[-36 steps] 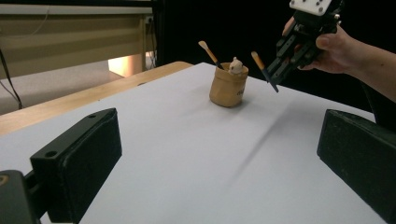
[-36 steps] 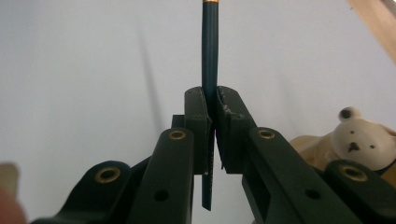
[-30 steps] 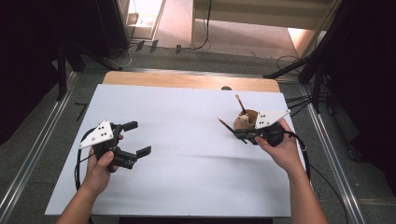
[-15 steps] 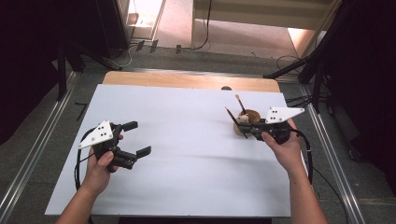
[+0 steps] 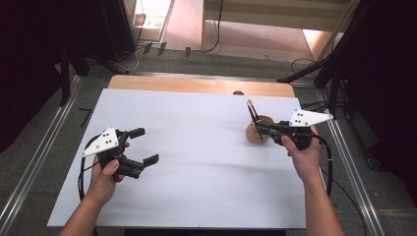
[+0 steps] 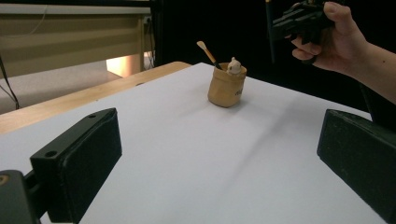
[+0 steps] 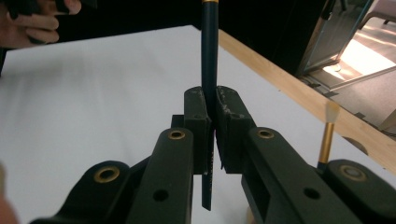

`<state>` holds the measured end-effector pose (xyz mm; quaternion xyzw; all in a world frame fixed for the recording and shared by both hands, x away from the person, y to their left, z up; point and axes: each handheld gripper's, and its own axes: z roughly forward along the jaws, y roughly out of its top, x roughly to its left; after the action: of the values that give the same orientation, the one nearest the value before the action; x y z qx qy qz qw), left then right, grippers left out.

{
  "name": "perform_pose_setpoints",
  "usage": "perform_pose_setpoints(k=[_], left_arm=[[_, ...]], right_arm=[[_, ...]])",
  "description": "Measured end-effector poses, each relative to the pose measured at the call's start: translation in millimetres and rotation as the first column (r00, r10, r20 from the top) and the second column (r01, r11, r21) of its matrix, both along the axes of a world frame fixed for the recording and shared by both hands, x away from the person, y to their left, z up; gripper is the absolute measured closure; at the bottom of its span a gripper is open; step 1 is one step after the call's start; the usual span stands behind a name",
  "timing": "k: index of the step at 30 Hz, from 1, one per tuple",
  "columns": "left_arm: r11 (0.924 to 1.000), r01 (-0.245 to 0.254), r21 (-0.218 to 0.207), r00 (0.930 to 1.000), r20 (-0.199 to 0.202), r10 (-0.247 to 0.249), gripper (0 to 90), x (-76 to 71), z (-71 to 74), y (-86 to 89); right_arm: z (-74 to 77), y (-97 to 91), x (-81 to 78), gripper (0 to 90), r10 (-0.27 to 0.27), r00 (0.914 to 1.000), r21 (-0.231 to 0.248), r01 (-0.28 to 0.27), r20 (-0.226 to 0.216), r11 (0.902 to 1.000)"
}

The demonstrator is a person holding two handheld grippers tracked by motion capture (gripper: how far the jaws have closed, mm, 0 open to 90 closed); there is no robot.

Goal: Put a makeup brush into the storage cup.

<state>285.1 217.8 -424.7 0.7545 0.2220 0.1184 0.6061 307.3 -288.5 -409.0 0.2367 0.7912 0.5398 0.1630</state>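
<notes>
A tan cup (image 5: 259, 133) (image 6: 227, 86) stands on the right part of the white table (image 5: 196, 147), holding a light-tipped brush (image 6: 208, 50) (image 7: 326, 140) and a small pale figure. My right gripper (image 5: 257, 127) (image 7: 211, 109) is beside the cup, raised off the table. It is shut on a dark pencil (image 7: 209, 56) (image 5: 254, 117) that stands upright between the pads, its lower end free. The left gripper view has that gripper (image 6: 299, 18) and pencil (image 6: 269, 28) up in the air by the cup. My left gripper (image 5: 146, 145) (image 6: 217, 158) is over the table's left side, open and empty.
A wooden strip (image 5: 196, 84) runs along the table's far edge, with floor and cables beyond it. Dark stands and metal rails flank the table on both sides. White surface stretches between the two hands.
My right gripper has shifted a little to the right with the pencil, and the pencil has swung more upright beside the cup. The left hand has kept still.
</notes>
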Motion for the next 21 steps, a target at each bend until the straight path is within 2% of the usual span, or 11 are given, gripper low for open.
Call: perform_pose_setpoints(k=[5, 9, 12, 17, 21], left_arm=[[1.0000, 0.000, 0.000, 1.0000, -0.001, 0.000, 0.1, 0.5, -0.5, 0.1], [1.0000, 0.000, 0.001, 1.0000, -0.001, 0.000, 0.1, 0.5, -0.3, 0.4], [1.0000, 0.000, 0.000, 1.0000, -0.001, 0.000, 0.0, 0.4, -0.2, 0.4], [1.0000, 0.000, 0.000, 1.0000, -0.001, 0.000, 0.1, 0.5, -0.5, 0.1], [1.0000, 0.000, 0.001, 1.0000, 0.000, 0.000, 0.1, 0.5, -0.5, 0.3]], right_arm=[[-0.5, -4.7, -0.1, 84.9, -0.037, 0.9992, 0.059, 0.036, 0.013, 0.9976], [-0.9, -7.3, -0.3, 84.8, -0.075, 0.9966, 0.080, 0.072, 0.033, 0.9942], [-4.3, -11.5, -0.3, 84.9, -0.099, 0.9945, 0.133, 0.093, 0.035, 0.9867], [-9.0, -14.8, 1.3, 84.9, -0.152, 0.9875, 0.134, 0.145, 0.041, 0.9803], [-13.4, -14.3, 2.6, 84.9, -0.204, 0.9774, 0.142, 0.194, 0.056, 0.9707]])
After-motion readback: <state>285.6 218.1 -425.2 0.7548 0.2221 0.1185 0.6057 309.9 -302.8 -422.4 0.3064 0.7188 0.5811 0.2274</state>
